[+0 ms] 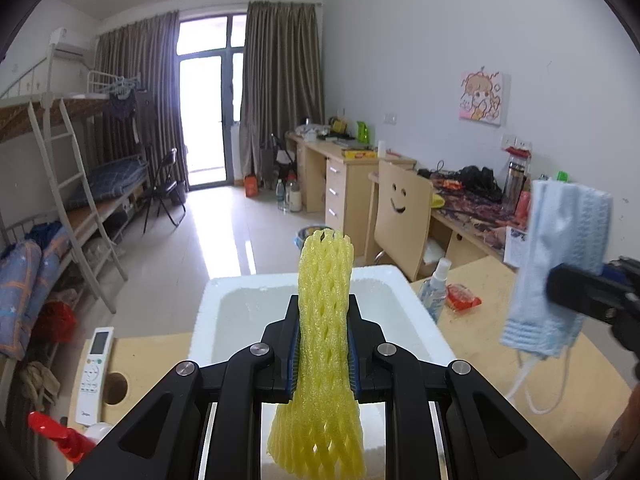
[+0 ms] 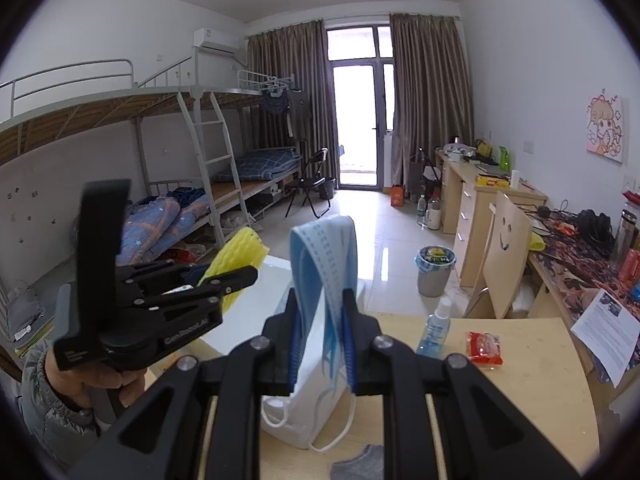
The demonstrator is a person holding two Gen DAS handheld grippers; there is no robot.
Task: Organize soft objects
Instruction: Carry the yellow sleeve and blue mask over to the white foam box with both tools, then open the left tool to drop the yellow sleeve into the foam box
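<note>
Squeezed yellow foam net (image 1: pixel 326 320), seemingly tubular

The yellow foam net (image 1: pixel 324 344) hides the middle of the white foam box (image 1: pixel 240 308) behind it. A red spray trigger (image 1: pixel 56 436) is cut off at the near left edge. A grey sock (image 2: pixel 358 466) runs off the bottom edge, and print on the paper sheet (image 2: pixel 612 332) is too small to read.

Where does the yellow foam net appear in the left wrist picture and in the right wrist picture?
Left wrist view: the yellow foam net stands at centre bottom, clamped in the left gripper.
Right wrist view: it appears at middle left, behind that gripper's black fingers.
Shared landmark: the white foam box, beside it in both.
</note>
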